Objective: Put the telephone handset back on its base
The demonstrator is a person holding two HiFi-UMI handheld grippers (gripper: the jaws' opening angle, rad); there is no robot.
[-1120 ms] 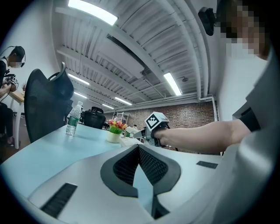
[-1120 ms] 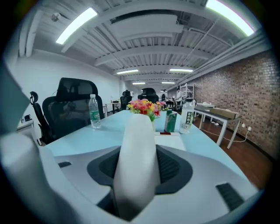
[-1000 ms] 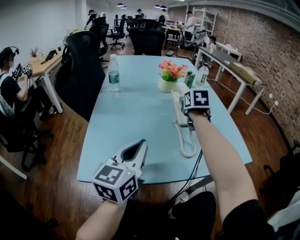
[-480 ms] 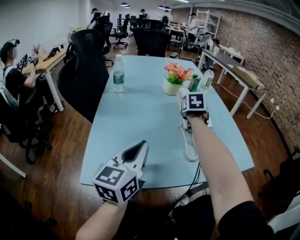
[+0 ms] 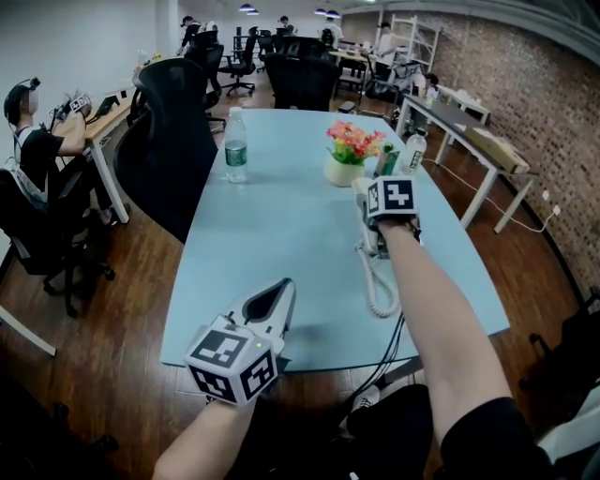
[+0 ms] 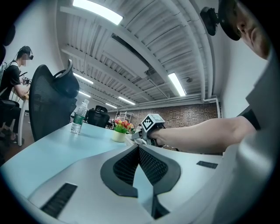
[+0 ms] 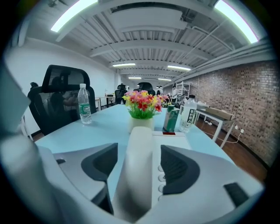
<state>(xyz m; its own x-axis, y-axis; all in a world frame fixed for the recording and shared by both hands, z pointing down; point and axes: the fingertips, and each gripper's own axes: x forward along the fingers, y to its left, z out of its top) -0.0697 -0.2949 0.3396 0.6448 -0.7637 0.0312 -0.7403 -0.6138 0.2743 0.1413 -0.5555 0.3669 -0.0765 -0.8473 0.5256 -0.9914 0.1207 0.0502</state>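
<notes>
at the right gripper (image 7: pixel 139 148), just spread wide with pads clear of the white handset (image 7: pixel 136 183) lying between them on its telephone base (image 7: pixel 171 139), right of centre in the head view; at the left gripper (image 6: pixel 138 151), lower left there, pinched together on nothing.

A long pale-blue surface (image 5: pixel 281 253) runs up the middle of the head view, standing on a dark wooden plank floor (image 5: pixel 103 319). A red brick wall (image 5: pixel 548 84) fills the right side of the frame, and a plain white wall (image 5: pixel 66 37) takes the upper left. Black office chairs (image 5: pixel 173 122) stand at the left edge and far end of the surface. A wooden desk (image 5: pixel 105 111) sits at the left of the frame, a narrow white table (image 5: pixel 473 122) runs along the brick, and a white rack (image 5: pixel 405 37) stands at the top. In the right gripper view, long strip lights (image 7: pixel 70 13) cross a white ribbed ceiling (image 7: pixel 144 48).
</notes>
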